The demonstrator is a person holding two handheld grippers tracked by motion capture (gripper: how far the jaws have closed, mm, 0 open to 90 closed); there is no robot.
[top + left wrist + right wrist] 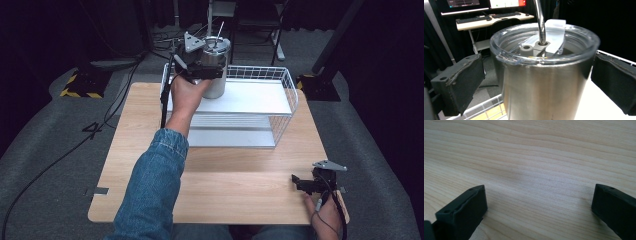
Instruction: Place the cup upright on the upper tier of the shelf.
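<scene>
Tumbler (216, 67) stands upright on the top shelf of the white wire rack (287, 95), at its back left corner, in the high view. We see the left gripper (202, 67) at the tumbler's upper wall, the left hand (186, 92) behind it. The right gripper (306, 184) rests low over the near right part of the table (150, 150), well apart from the rack.

Left gripper view: the tumbler (541, 87) sits between the two black jaws, which are spread, with a gap on each side of the steel wall. The pads (461, 80) do not touch it. A clear lid (544, 47) is on, and a metal straw (540, 22) rises through it.

Right gripper view: the jaws are spread wide over bare wood (536, 170), holding nothing.

We judge the step in hand is either a grip about to close on the tumbler or a release just made; we cannot tell which. To do it well:
- centre the wall between the pads, so neither touches first and pushes the tumbler toward the rack's edge;
- grip below the lid rim, on steel, not on plastic;
- keep the axis upright, because of the straw;
- if backing off, go straight back.
</scene>
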